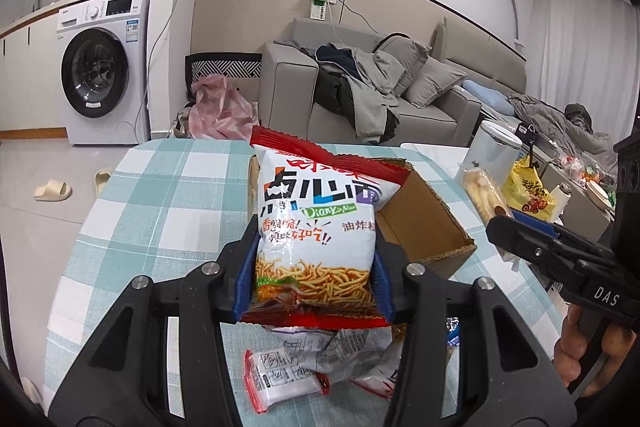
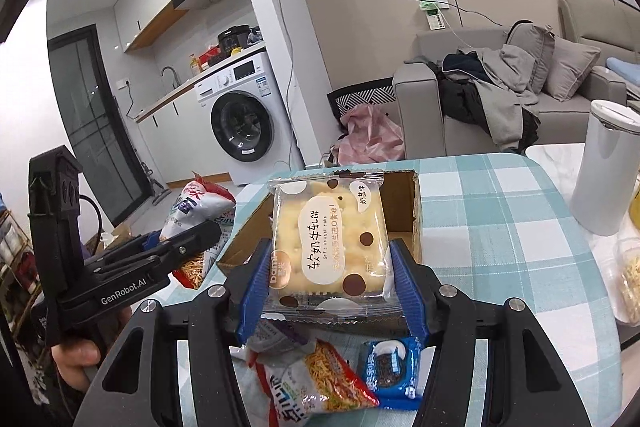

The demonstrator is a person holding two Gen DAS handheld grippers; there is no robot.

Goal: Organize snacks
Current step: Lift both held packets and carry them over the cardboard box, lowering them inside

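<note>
Loose packets (image 2: 320, 379) lie under my grippers; left gripper (image 1: 316, 267) clamps a noodle bag (image 1: 316, 219), right gripper (image 2: 328, 287) a cracker pack (image 2: 328, 247); box (image 2: 404, 223) looks empty, so I judge sorting barely begun

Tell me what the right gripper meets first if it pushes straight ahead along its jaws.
Probably the open cardboard box, right behind the nougat-cracker packet that the right gripper holds; depth is uncertain.

A washer (image 1: 102, 67) stands left of a grey sofa (image 1: 360, 99) heaped with clothes (image 1: 360, 83), pink bag (image 1: 218, 111) between them, slippers (image 1: 52, 190) on the floor
</note>
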